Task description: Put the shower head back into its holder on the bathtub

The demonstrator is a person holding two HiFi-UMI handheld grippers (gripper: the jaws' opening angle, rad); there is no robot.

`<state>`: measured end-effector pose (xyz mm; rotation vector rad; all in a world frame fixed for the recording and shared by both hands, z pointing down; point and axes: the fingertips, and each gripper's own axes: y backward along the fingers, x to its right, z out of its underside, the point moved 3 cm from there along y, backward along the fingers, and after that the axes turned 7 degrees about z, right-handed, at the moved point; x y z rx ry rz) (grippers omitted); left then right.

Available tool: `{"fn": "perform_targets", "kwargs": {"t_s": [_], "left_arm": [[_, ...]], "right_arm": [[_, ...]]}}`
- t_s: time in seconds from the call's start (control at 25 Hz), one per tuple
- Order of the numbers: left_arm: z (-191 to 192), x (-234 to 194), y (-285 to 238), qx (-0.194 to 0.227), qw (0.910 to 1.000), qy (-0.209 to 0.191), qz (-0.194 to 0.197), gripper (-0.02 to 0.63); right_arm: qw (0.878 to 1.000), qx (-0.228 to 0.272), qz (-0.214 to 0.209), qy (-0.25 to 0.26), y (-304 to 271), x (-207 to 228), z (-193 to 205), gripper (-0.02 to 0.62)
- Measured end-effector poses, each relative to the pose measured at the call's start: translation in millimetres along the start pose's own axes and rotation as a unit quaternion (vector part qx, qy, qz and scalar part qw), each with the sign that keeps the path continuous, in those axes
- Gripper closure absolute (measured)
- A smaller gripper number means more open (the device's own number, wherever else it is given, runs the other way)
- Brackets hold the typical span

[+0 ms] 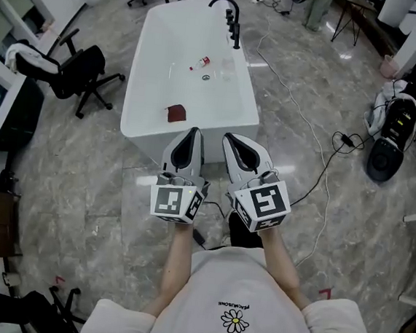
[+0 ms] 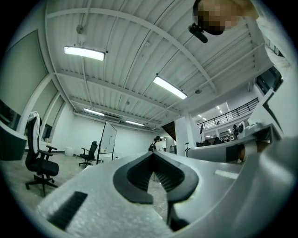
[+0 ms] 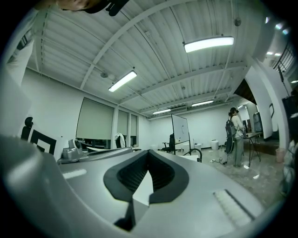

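Observation:
The white bathtub point(image 1: 146, 61) stands ahead of me on the marble floor. A black faucet point(image 1: 233, 14) with its fittings rises from the tub's far right rim. Inside the tub lie a small red and white object point(image 1: 198, 64) and a dark red object point(image 1: 176, 113). I cannot make out the shower head for certain. My left gripper point(image 1: 194, 132) and right gripper point(image 1: 230, 138) are held side by side just short of the tub's near end. Both are shut with nothing between the jaws, as also seen on the left gripper point(image 2: 152, 154) and right gripper point(image 3: 148, 152) in their own views.
A black office chair point(image 1: 82, 69) stands left of the tub. A white cable point(image 1: 301, 116) runs across the floor on the right, towards a backpack point(image 1: 397, 118) and a black round device point(image 1: 383, 158). A person point(image 3: 234, 137) stands far off by a desk.

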<state>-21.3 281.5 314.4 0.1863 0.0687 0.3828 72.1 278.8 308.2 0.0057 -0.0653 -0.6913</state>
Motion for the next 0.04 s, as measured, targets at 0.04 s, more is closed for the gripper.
{"fn": "perform_targets", "kwargs": {"t_s": [0.04], "left_arm": [[-2.8, 3.1, 1.5, 0.0, 1.0, -0.006, 0.003, 0.606]], "right_arm": [[1.0, 0.003, -0.001, 0.003, 2.6, -1.9, -3.1, 0.591]]}}
